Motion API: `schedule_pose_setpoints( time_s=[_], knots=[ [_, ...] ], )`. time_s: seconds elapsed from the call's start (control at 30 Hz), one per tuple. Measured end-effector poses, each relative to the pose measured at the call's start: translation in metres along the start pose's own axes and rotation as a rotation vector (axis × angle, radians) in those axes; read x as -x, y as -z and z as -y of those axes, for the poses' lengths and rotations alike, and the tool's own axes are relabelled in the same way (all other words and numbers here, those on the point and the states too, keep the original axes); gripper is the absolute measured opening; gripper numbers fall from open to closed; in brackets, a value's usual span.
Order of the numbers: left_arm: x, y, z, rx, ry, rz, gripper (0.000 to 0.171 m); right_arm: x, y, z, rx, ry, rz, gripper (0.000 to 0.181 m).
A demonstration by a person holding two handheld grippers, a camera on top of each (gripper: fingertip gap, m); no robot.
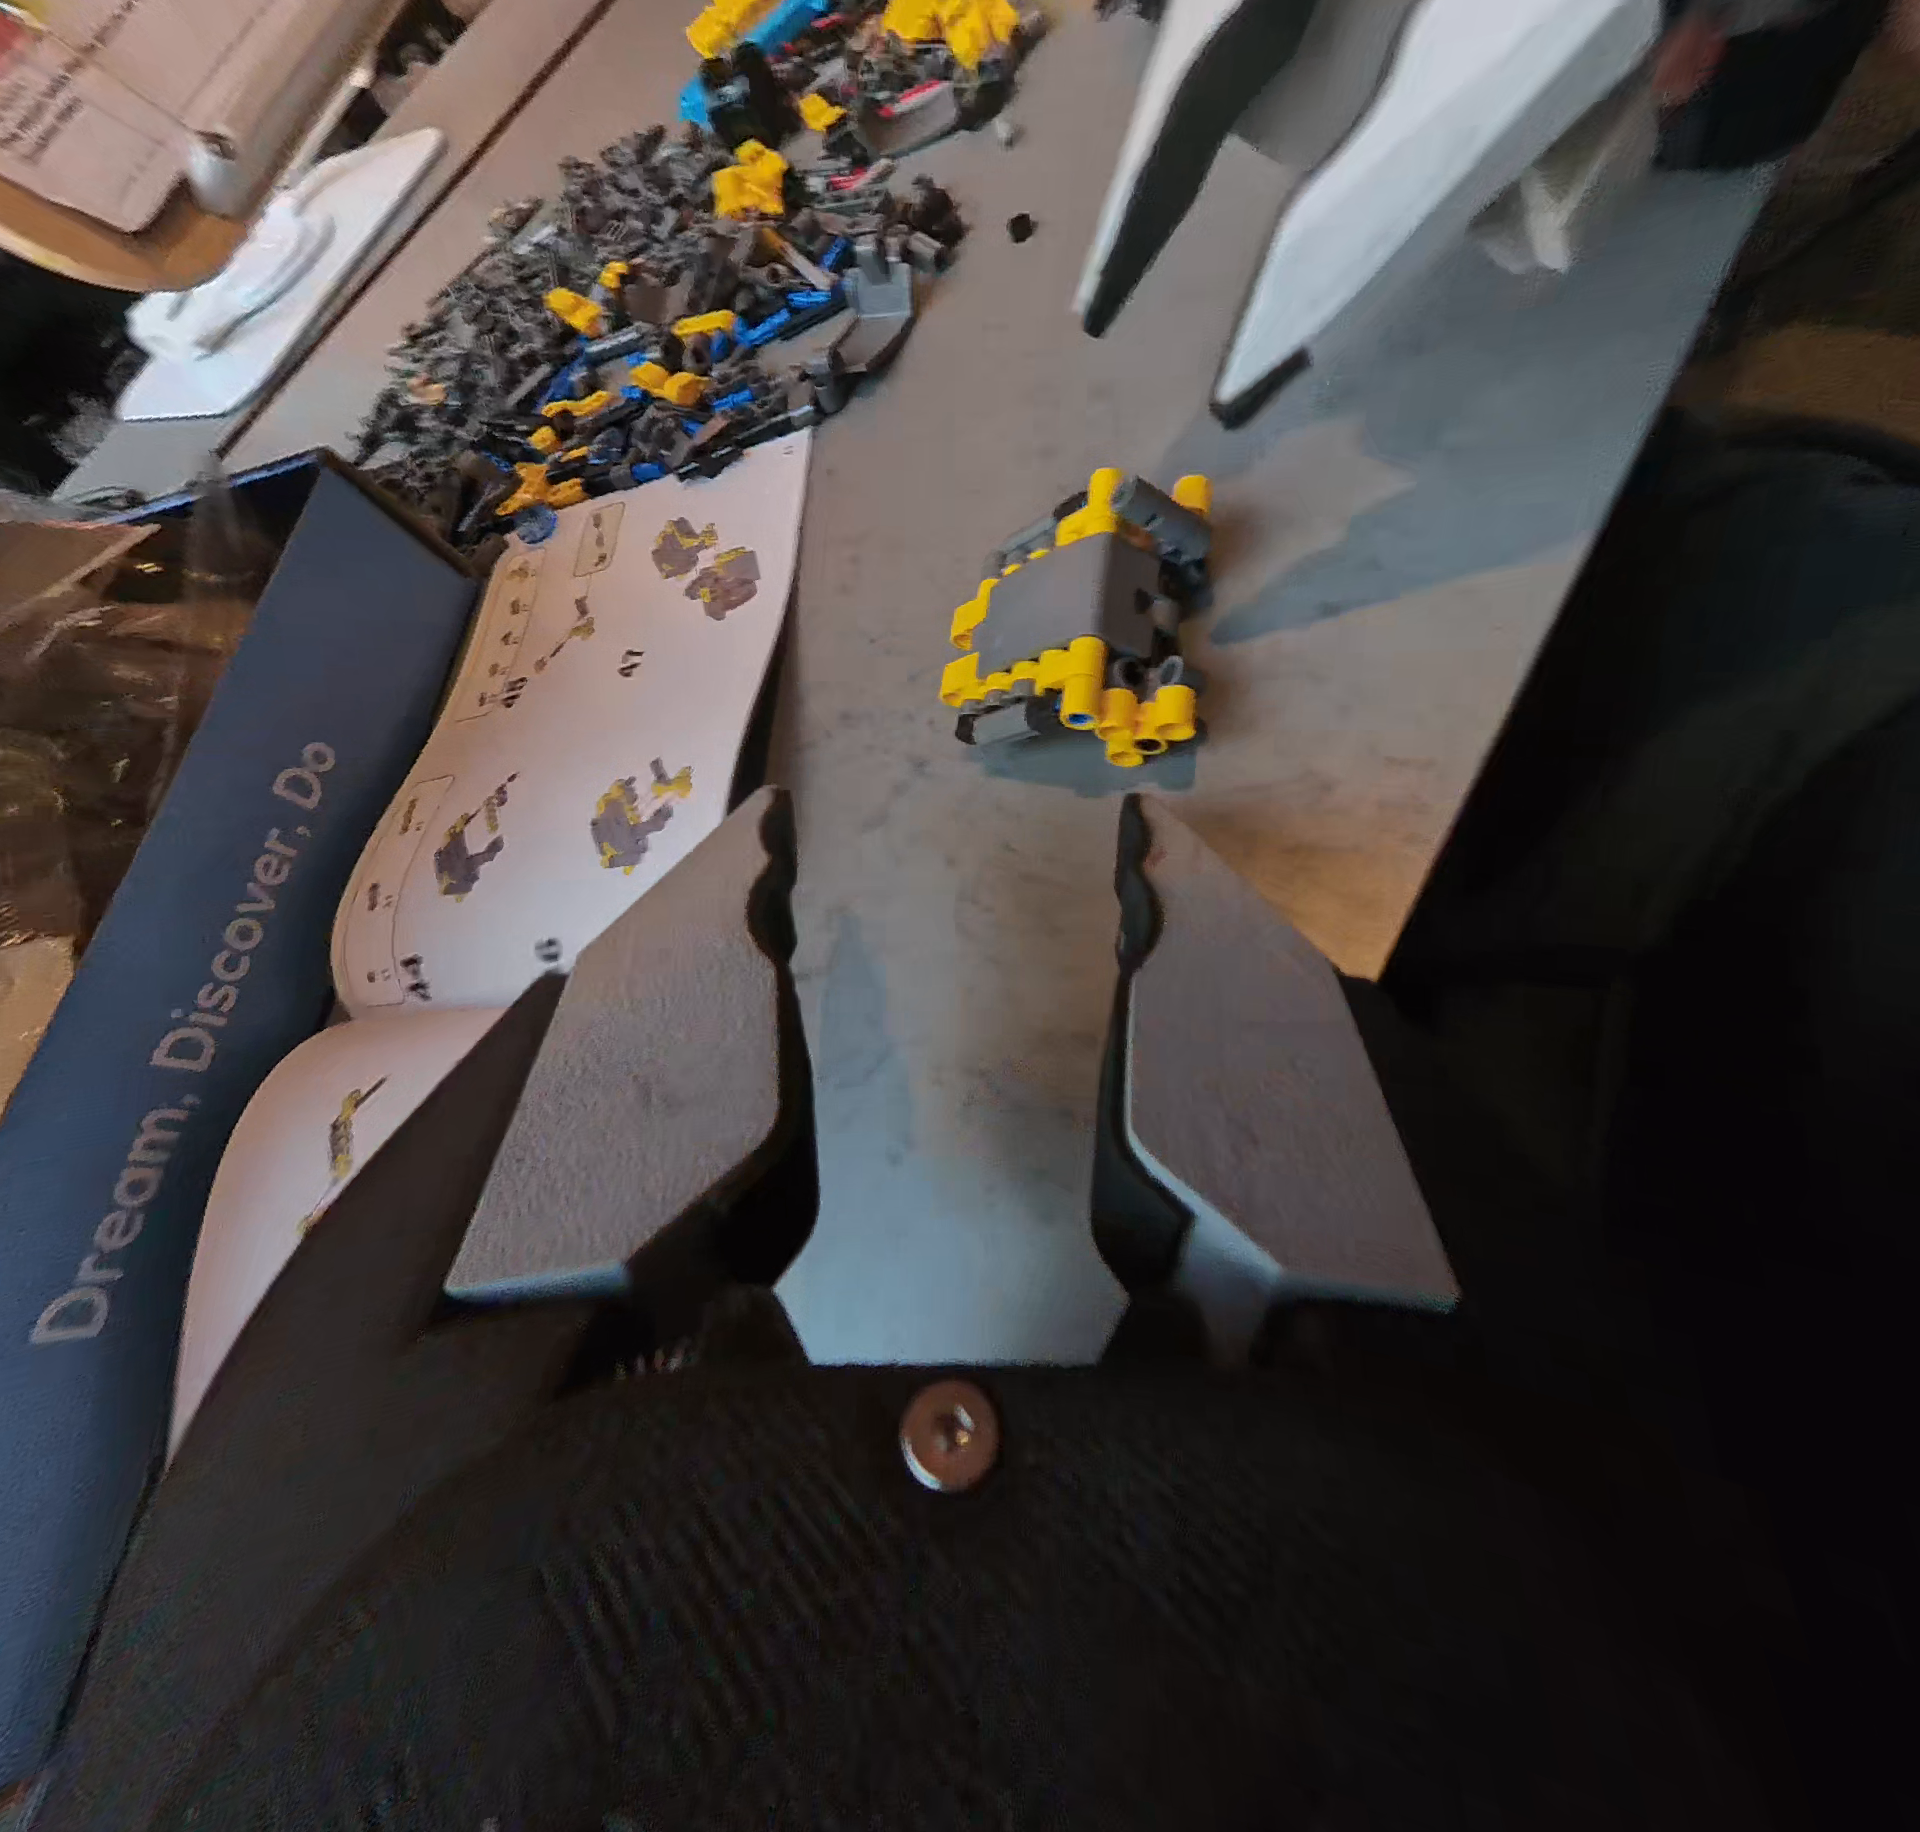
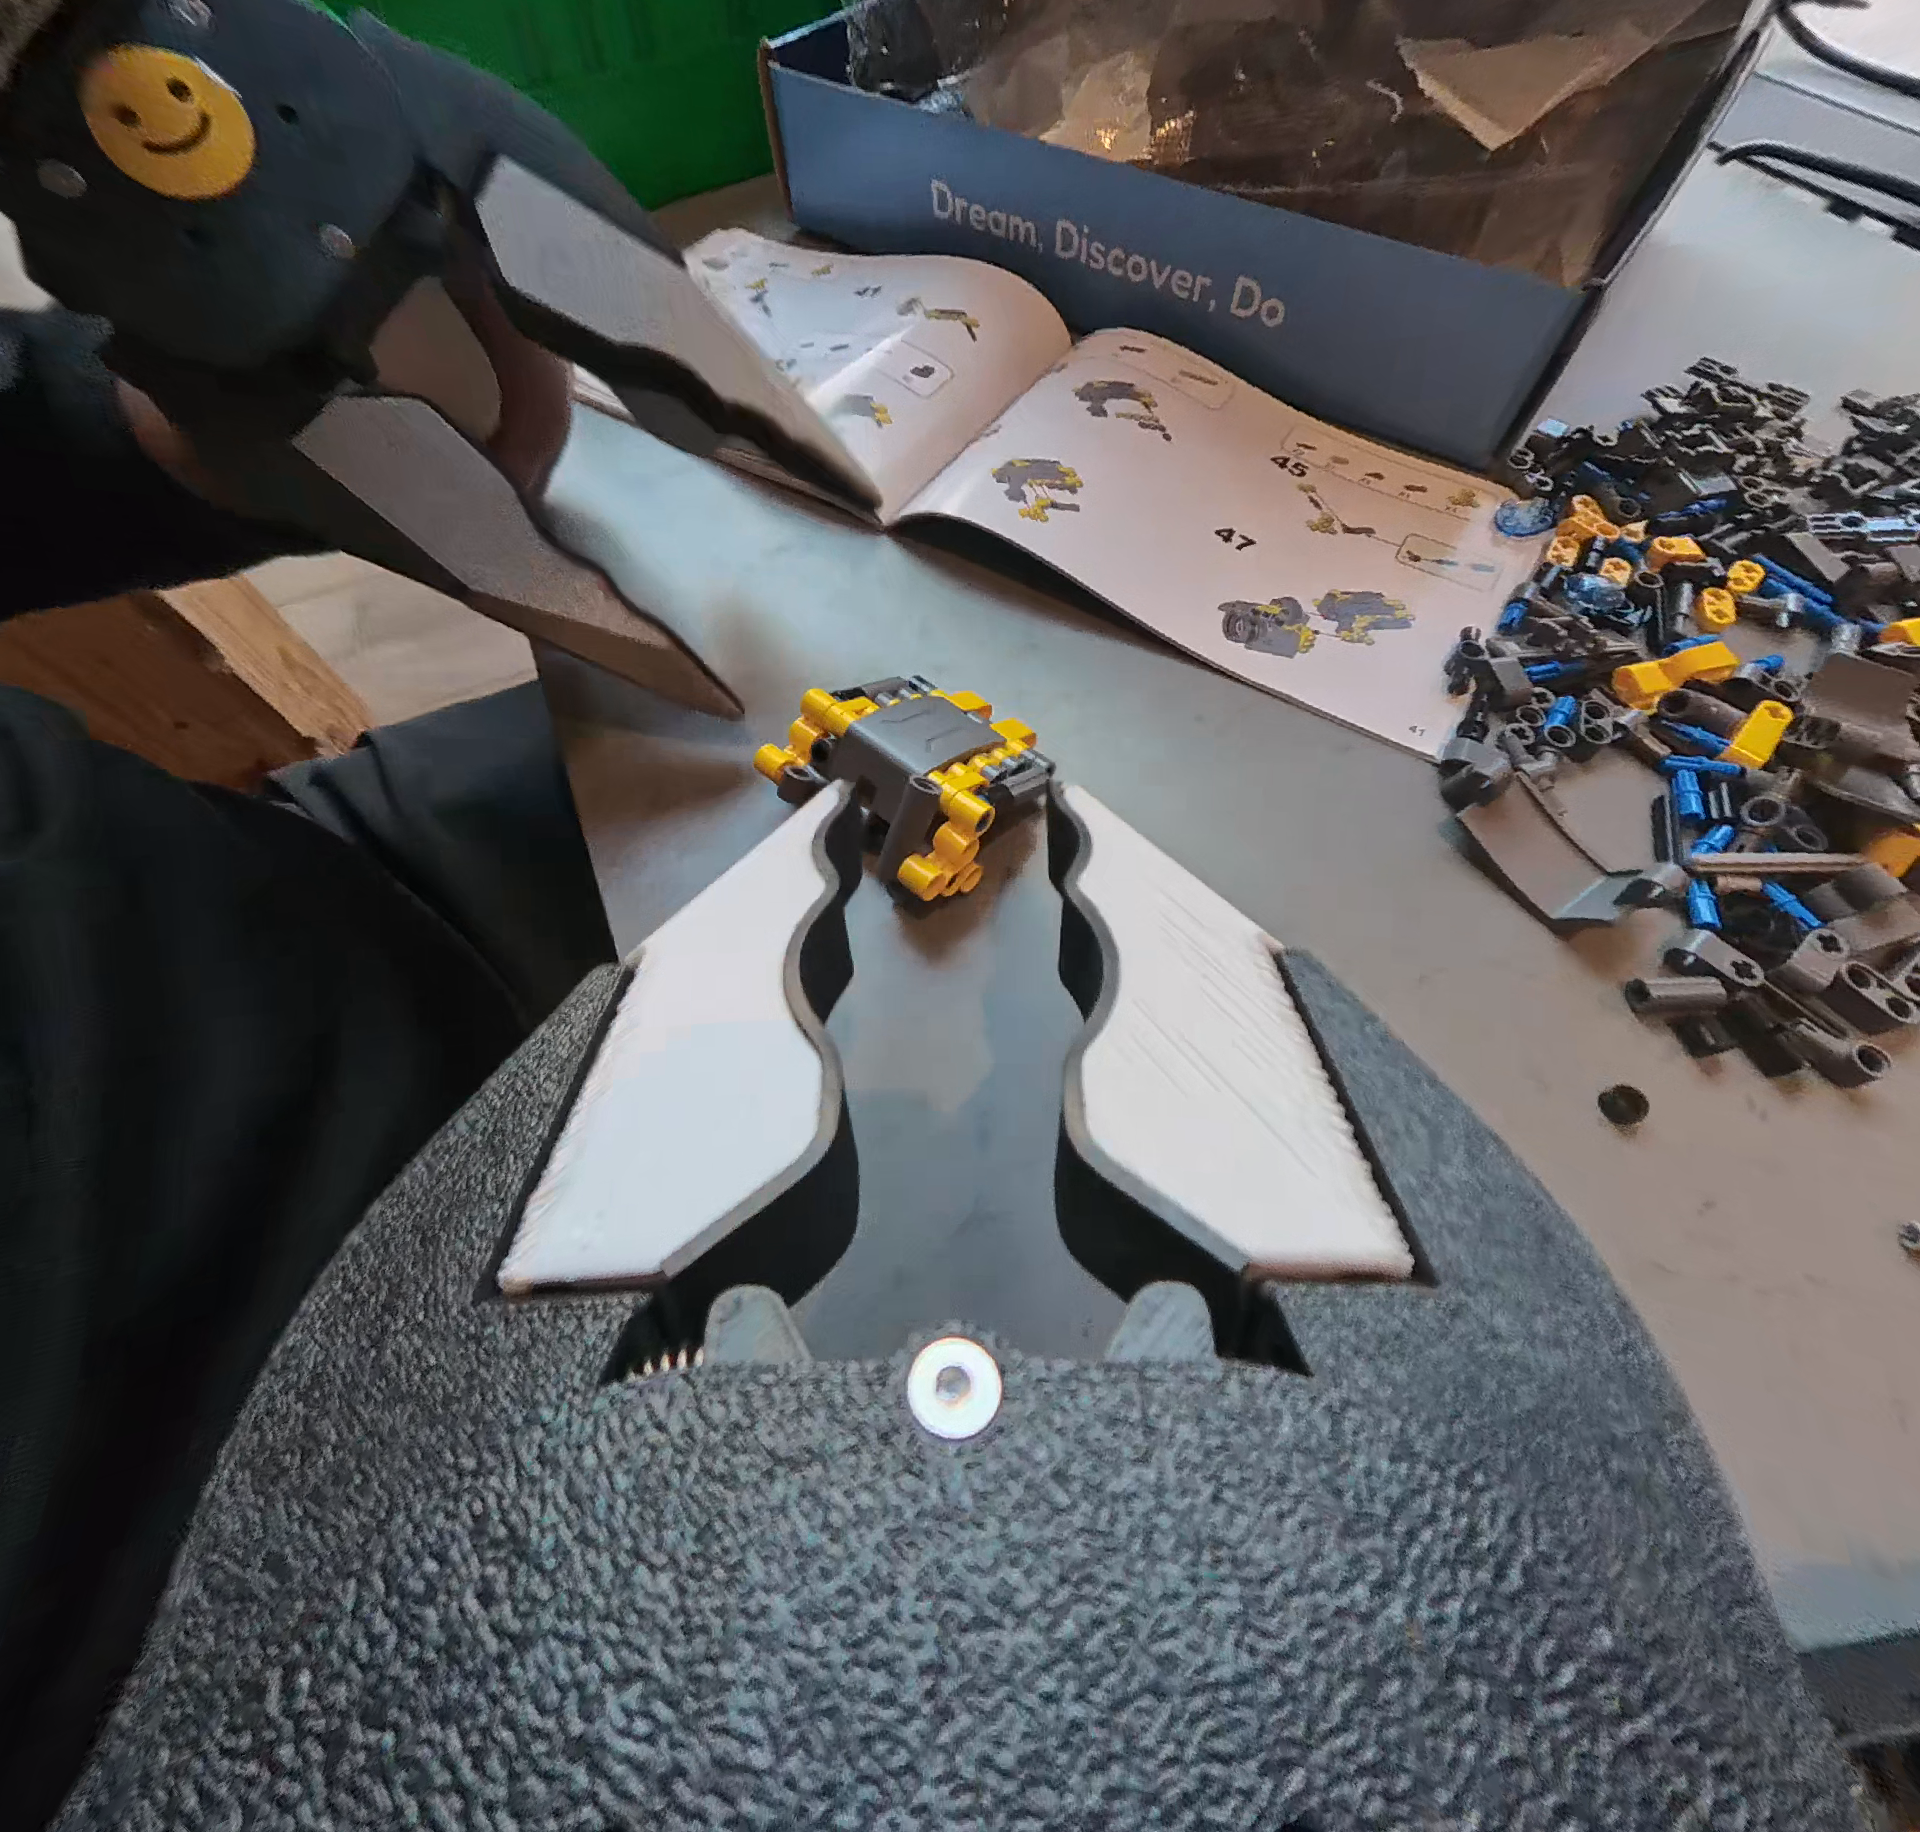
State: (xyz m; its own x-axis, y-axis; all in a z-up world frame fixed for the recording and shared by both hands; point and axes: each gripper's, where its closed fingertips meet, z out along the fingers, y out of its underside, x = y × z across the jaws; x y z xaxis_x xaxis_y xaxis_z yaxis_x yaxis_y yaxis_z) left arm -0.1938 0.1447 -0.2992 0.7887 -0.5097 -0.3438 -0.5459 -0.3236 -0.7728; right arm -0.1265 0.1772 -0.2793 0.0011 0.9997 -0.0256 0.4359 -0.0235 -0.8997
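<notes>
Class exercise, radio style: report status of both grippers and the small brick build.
Left gripper open, empty, short of yellow-grey build. Right gripper open, fingertips flanking it on table. Loose parts pile off aside, clear.

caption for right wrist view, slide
Open right gripper reaching a yellow-grey brick assembly beside the instruction booklet.

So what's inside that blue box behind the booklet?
The blue box holds crumpled clear plastic bags with dark shapes showing through. What they contain, and the bottom of the box, can't be made out. The open booklet lies in front.
</notes>
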Motion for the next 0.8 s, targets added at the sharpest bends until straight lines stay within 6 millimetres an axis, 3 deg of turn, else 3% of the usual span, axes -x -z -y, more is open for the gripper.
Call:
schedule_pose_setpoints(
  time_s=[0.17, 0.37, 0.8],
  knots=[
    [-0.021, -0.003, -0.001, 0.007, -0.037, -0.181, 0.031, -0.006, 0.007, 0.021, -0.140, 0.052, 0.004, 0.030],
    [0.018, 0.008, 0.023, -0.202, 0.115, -0.094, 0.043, -0.007, 0.019, 0.034, -0.262, 0.167, -0.089, 0.011],
    [0.017, 0.009, 0.023, -0.210, 0.076, -0.069, 0.037, -0.013, 0.028, 0.039, -0.318, 0.083, -0.041, 0.017]
  ],
)
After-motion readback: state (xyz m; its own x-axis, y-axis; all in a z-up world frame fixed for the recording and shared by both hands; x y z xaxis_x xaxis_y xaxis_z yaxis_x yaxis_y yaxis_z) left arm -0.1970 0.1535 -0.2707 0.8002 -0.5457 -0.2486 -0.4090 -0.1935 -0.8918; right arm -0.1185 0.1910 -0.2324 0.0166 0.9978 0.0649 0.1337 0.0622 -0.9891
